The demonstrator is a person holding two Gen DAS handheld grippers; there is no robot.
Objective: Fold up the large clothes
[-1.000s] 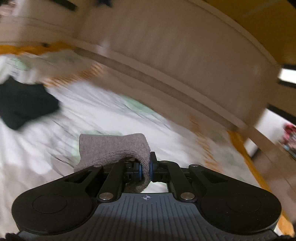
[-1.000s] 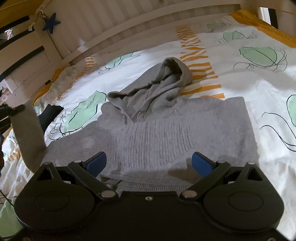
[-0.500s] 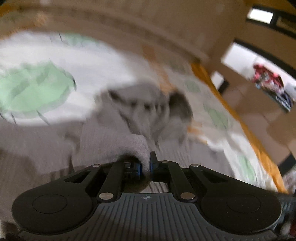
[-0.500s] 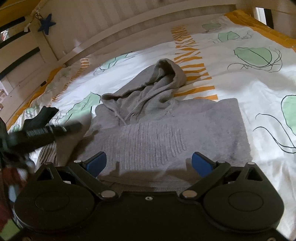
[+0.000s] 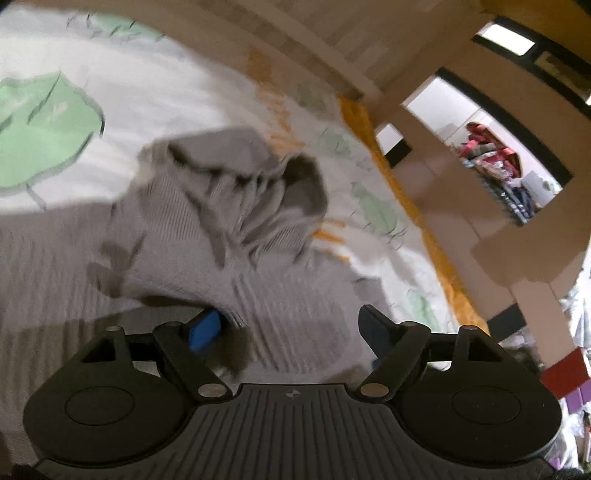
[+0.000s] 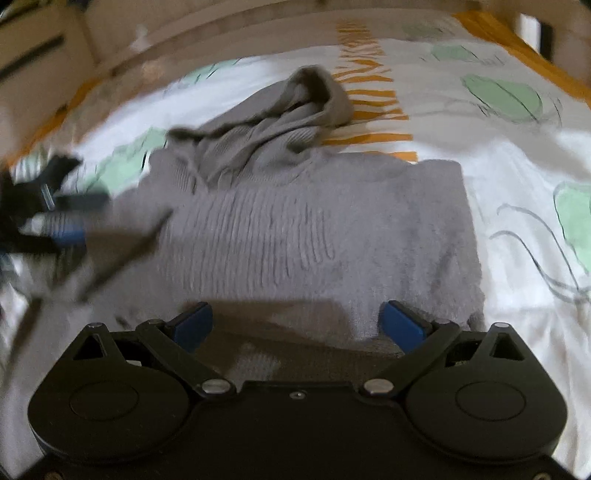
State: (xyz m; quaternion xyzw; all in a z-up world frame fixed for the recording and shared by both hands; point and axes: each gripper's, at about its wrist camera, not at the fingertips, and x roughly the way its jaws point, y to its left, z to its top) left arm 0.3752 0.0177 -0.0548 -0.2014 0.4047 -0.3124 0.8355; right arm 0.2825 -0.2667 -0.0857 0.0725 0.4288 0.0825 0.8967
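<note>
A grey knitted hoodie [image 6: 314,229] lies flat on the bed, hood [image 6: 310,96] toward the headboard; it also shows in the left wrist view [image 5: 207,236]. Its left sleeve is folded across the chest. My left gripper [image 5: 291,328] is open just above the folded sleeve, whose cuff [image 5: 229,343] lies beside the left pad. It shows blurred at the left of the right wrist view [image 6: 62,221]. My right gripper [image 6: 295,325] is open and empty over the hoodie's lower hem.
The bedsheet [image 6: 498,155] is white with green leaf prints and orange stripes. A wooden slatted headboard [image 6: 221,33] runs behind it. A dark garment [image 6: 61,166] lies at the far left of the bed. An orange bed edge [image 5: 406,199] lies to the right.
My left gripper carried the grey sleeve across onto the hoodie's chest, then opened and let it go. My right gripper stayed open over the hem.
</note>
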